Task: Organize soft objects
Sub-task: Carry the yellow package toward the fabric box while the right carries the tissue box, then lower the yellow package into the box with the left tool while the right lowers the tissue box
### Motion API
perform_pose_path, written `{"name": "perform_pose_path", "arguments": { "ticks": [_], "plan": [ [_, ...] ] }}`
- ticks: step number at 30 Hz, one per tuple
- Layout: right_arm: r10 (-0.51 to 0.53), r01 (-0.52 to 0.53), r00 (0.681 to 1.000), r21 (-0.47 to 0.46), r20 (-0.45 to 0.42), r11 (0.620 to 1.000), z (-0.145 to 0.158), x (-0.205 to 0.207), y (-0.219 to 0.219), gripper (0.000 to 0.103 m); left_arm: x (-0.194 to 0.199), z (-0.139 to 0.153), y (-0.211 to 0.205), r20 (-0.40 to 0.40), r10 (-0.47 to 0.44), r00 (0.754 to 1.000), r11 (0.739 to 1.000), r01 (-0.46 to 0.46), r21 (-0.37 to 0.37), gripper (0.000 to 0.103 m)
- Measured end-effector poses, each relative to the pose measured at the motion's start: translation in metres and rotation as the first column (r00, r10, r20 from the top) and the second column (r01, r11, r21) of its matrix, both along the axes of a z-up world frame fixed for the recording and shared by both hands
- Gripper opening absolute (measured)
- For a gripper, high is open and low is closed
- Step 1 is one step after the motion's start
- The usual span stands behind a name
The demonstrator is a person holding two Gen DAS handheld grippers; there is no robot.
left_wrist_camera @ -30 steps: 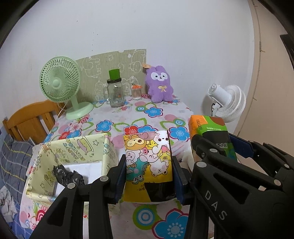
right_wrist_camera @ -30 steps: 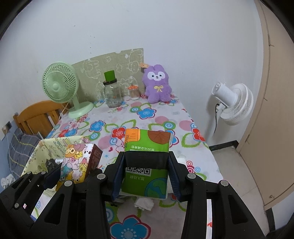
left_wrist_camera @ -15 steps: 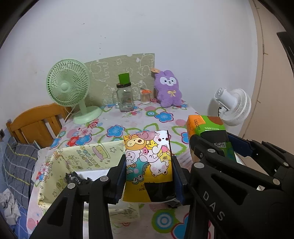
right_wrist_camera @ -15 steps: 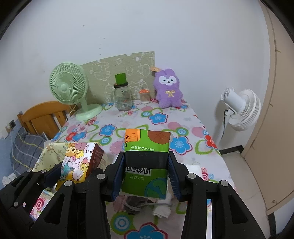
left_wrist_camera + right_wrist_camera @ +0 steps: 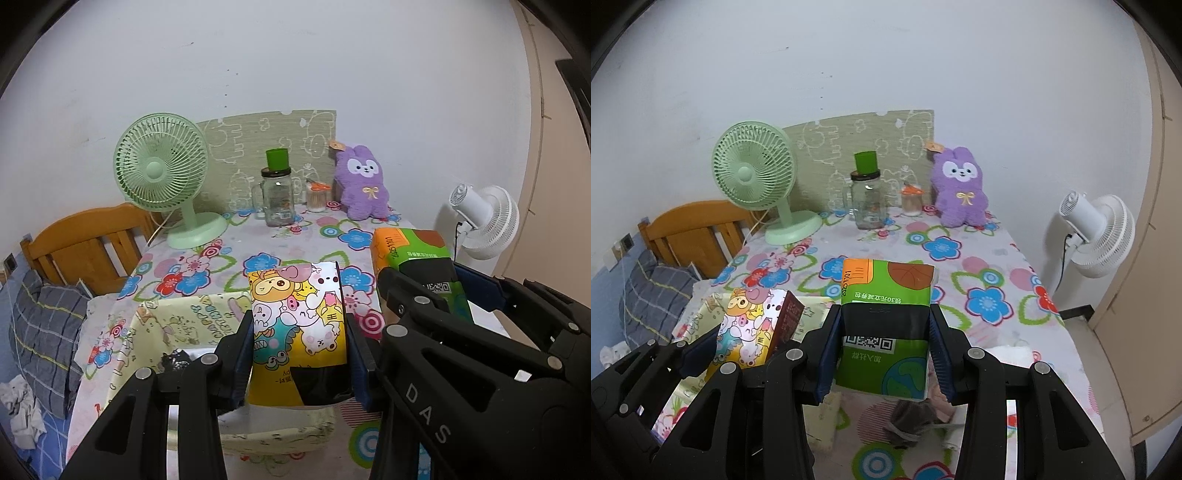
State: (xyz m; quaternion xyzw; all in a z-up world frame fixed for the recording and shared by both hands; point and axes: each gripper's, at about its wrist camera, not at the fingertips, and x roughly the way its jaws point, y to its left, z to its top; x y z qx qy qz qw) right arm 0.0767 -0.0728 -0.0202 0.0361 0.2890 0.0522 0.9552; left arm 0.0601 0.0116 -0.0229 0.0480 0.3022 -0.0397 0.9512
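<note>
Yellow cartoon-print tissue pack (image 5: 297, 332) sits clamped in the left gripper (image 5: 299, 354) above the fabric bin (image 5: 166, 325); beside it, the right gripper (image 5: 884, 358) clamps a green tissue pack (image 5: 886, 325) over the surface (image 5: 990, 280).

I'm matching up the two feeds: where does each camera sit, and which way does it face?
Left wrist: on the left tool, facing across the floral table to the wall; its fingers clamp the cartoon pack, the right tool beside it.
Right wrist: on the right tool, facing likewise; it clamps the green pack, the left tool at lower left.
Shared: both packs, green fan, purple plush.
</note>
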Motion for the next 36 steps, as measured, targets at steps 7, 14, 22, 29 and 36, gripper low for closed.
{"name": "perform_pose_path", "arguments": {
  "ticks": [7, 14, 22, 29, 36],
  "plan": [
    [0.023, -0.023, 1.000, -0.002, -0.004, 1.000, -0.003, 0.007, 0.020, 0.047, 0.004, -0.004, 0.019, -0.011, 0.024, 1.000, 1.000, -0.024, 0.003, 0.046],
    [0.055, -0.055, 0.998, 0.002, -0.011, 0.998, -0.009, 0.015, 0.039, 0.047, 0.009, -0.010, 0.036, -0.021, 0.049, 0.999, 0.999, -0.049, -0.001, 0.046],
    [0.102, -0.102, 0.995, -0.004, -0.019, 0.995, -0.015, 0.026, 0.060, 0.047, 0.015, -0.017, 0.057, -0.035, 0.085, 0.996, 0.996, -0.086, -0.013, 0.046],
    [0.167, -0.167, 0.984, -0.003, -0.057, 0.986, -0.027, 0.038, 0.079, 0.047, 0.023, -0.032, 0.075, -0.078, 0.123, 0.989, 0.992, -0.124, -0.010, 0.046],
    [0.216, -0.216, 0.974, 0.000, -0.073, 0.976, -0.034, 0.048, 0.096, 0.047, 0.029, -0.044, 0.092, -0.113, 0.158, 0.981, 0.987, -0.161, -0.023, 0.047]
  ]
}}
